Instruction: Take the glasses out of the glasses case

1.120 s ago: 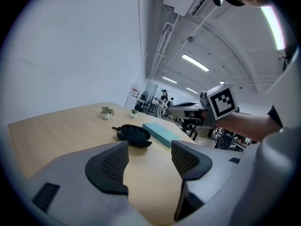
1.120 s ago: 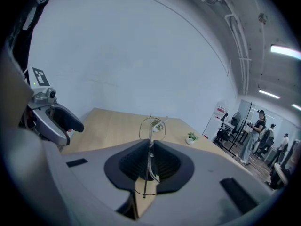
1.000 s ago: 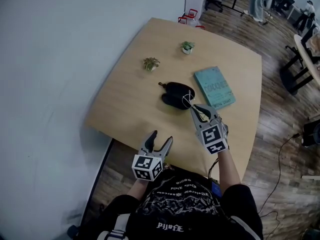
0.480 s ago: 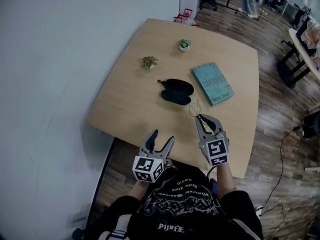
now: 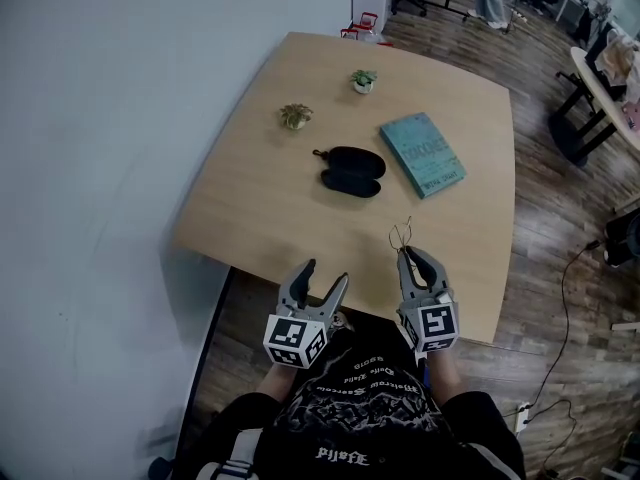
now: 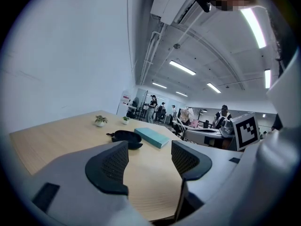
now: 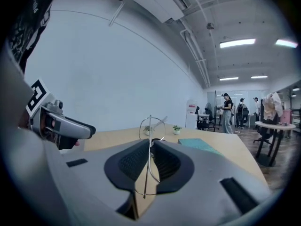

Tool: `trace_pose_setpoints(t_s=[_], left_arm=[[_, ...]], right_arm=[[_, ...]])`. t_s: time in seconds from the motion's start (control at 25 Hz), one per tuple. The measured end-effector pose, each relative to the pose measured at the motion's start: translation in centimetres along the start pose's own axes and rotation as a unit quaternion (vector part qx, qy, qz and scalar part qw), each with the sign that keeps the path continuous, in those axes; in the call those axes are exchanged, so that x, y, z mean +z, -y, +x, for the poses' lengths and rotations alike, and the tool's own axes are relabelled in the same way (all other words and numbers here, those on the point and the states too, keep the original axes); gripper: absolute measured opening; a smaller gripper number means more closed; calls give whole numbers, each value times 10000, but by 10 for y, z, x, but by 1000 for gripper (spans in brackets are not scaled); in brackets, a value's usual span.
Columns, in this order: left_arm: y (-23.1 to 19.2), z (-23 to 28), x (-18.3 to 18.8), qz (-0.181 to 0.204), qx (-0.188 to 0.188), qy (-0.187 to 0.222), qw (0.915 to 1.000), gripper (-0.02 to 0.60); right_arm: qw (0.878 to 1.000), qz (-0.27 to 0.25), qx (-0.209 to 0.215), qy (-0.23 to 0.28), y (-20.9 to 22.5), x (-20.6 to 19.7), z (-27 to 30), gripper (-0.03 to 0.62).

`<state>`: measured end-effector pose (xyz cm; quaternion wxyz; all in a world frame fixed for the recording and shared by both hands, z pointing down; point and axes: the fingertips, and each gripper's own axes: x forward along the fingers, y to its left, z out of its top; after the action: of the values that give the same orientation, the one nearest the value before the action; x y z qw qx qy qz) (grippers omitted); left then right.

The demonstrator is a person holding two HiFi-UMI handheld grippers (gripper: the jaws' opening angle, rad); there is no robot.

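Now, with the wire glasses (image 7: 150, 121) pinched in the closed jaws of the right gripper (image 5: 409, 255), well clear of the glasses case (image 5: 350, 172) ahead, they are best set down gently just in front, while the left gripper (image 5: 322, 275) stands open, empty.

**A:** What colours are on your screen?

**B:** I see a pale, wood-grained table (image 5: 260, 208). At twelve o'clock, a black glasses case (image 5: 350, 173); at one o'clock, a teal book (image 5: 422, 154).

**A:** And your tools?

**B:** My left gripper (image 5: 327, 271) and right gripper (image 5: 414, 255) are grey, with black mesh-patterned pads (image 6: 113, 164) and black-and-white square markers. The glasses (image 5: 404, 236) are thin silver wire.
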<state>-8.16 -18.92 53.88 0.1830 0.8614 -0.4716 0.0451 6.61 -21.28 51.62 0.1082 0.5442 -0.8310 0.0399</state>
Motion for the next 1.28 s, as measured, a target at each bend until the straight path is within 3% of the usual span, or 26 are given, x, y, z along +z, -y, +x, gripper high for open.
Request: trace_pose_setpoints(t_s=[0.36, 0.84, 1.08, 1.28], left_arm=[[0, -12, -16, 36, -22, -142, 9999, 291], [1, -11, -12, 93, -118, -41, 9999, 285], [-2, -17, 0, 146, -2, 219, 9997, 160], [-8, -20, -4, 269, 175, 110, 9994, 28]], right_arm=[[9986, 417, -316, -115, -9, -32, -27, 37], [9987, 301, -408, 1, -7, -23, -28, 37], [9991, 288, -288, 130, -12, -15, -25, 37], [9994, 227, -221, 133, -16, -12, -22, 37]])
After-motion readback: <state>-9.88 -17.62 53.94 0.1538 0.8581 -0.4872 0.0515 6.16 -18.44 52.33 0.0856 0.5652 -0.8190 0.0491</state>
